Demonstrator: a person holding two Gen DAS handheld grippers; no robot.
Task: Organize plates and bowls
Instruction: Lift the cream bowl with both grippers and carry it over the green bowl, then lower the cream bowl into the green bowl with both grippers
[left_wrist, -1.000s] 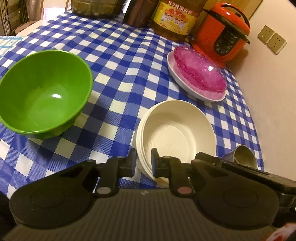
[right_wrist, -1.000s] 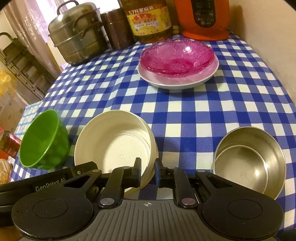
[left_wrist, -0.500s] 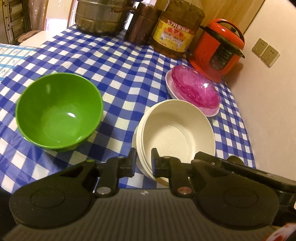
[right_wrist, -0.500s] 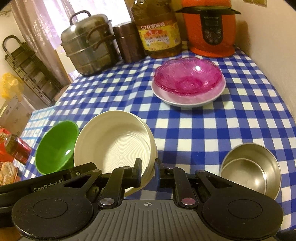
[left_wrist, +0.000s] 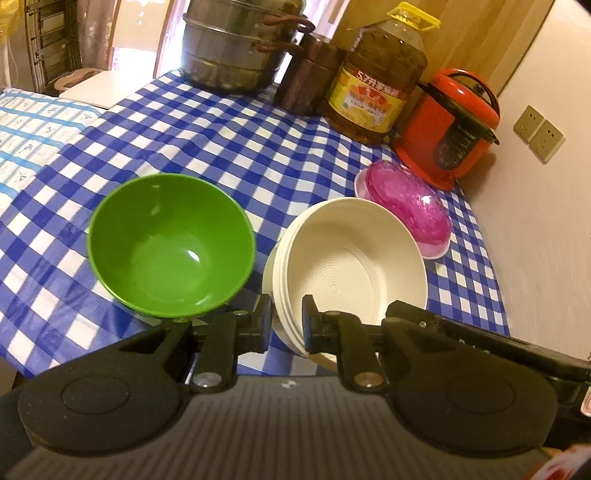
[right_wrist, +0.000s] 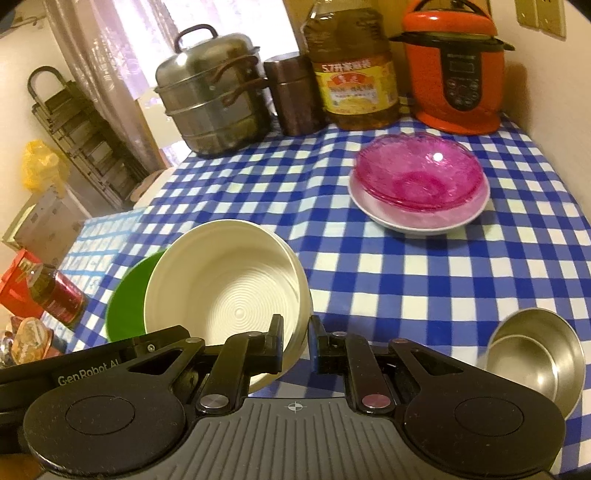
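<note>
A stack of cream bowls hangs tilted above the blue checked tablecloth, held from two sides. My left gripper is shut on its near rim. My right gripper is shut on the opposite rim of the cream bowls. A green bowl stands on the cloth just left of the stack, partly hidden behind it in the right wrist view. Pink glass bowls sit stacked on a white plate farther back. Nested steel bowls stand at the near right.
Along the table's back stand a steel steamer pot, a brown canister, a big oil bottle and a red rice cooker. A wall borders the right side. Beyond the table's left edge are a red can and clutter.
Both grippers have risen and drawn back with the cream bowls held between them. The green bowl, pink bowls and steel bowls look smaller and lower, and the back row has come into view.
</note>
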